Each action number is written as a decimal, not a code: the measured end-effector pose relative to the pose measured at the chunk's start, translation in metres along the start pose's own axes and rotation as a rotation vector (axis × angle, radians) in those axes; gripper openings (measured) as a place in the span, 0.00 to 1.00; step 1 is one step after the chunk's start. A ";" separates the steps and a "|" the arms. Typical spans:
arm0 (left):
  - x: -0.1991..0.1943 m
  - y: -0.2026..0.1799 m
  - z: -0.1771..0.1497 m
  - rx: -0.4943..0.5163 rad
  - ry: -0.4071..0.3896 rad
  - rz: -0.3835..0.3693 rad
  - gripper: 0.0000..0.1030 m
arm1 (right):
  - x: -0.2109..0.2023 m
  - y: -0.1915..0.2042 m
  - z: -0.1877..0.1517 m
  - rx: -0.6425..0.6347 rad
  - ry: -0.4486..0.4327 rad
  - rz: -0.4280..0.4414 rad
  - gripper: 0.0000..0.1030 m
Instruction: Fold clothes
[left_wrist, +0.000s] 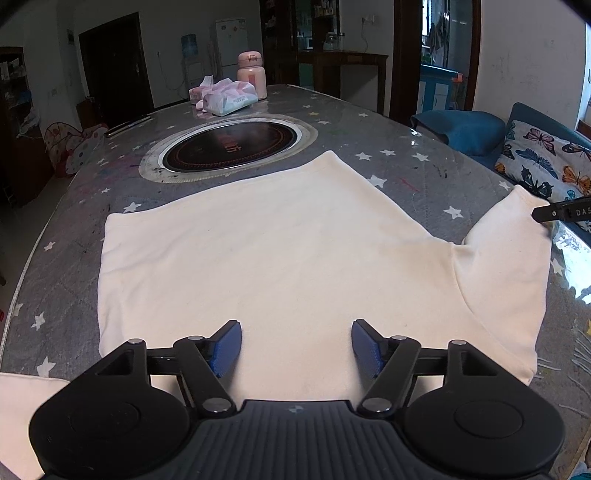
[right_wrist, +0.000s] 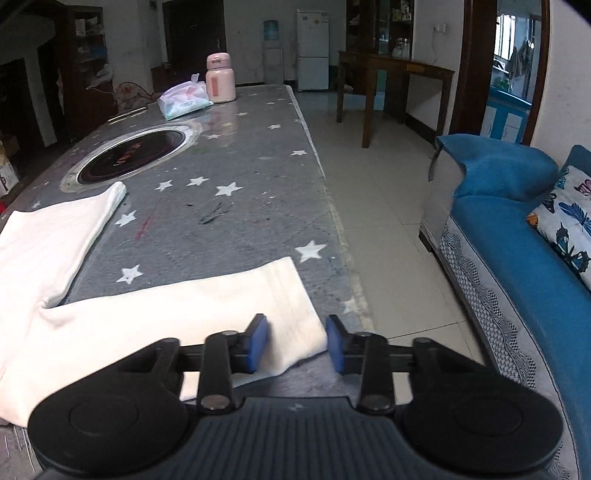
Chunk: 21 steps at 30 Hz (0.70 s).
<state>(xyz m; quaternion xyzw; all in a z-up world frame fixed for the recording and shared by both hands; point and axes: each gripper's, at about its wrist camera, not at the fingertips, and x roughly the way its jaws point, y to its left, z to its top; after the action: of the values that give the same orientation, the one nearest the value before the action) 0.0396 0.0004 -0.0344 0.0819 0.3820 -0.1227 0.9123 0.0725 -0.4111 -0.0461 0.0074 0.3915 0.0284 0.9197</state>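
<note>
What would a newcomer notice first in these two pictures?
First, the large white garment spread flat on the grey star-patterned table, filling the middle of the left wrist view. Next, its sleeve reaching to the table's right edge, with the right tongs straddling its cuff. Behind lies a round black cooktop set into the table.

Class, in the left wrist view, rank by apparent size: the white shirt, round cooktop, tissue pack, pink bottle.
1. White shirt
2. Round cooktop
3. Tissue pack
4. Pink bottle, though it stands farthest away.
</note>
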 end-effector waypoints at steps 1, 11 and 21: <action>0.001 0.000 0.001 0.002 0.001 0.000 0.68 | 0.000 0.001 0.000 0.003 -0.001 0.006 0.12; 0.015 -0.013 0.017 0.003 0.001 -0.011 0.68 | -0.004 -0.014 0.006 0.007 -0.041 -0.089 0.08; 0.025 -0.020 0.030 -0.019 0.002 -0.044 0.69 | -0.008 -0.033 0.016 0.064 -0.068 -0.093 0.05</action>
<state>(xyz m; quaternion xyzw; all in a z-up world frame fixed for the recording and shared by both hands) 0.0708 -0.0297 -0.0328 0.0648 0.3856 -0.1388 0.9099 0.0802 -0.4447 -0.0301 0.0195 0.3608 -0.0273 0.9320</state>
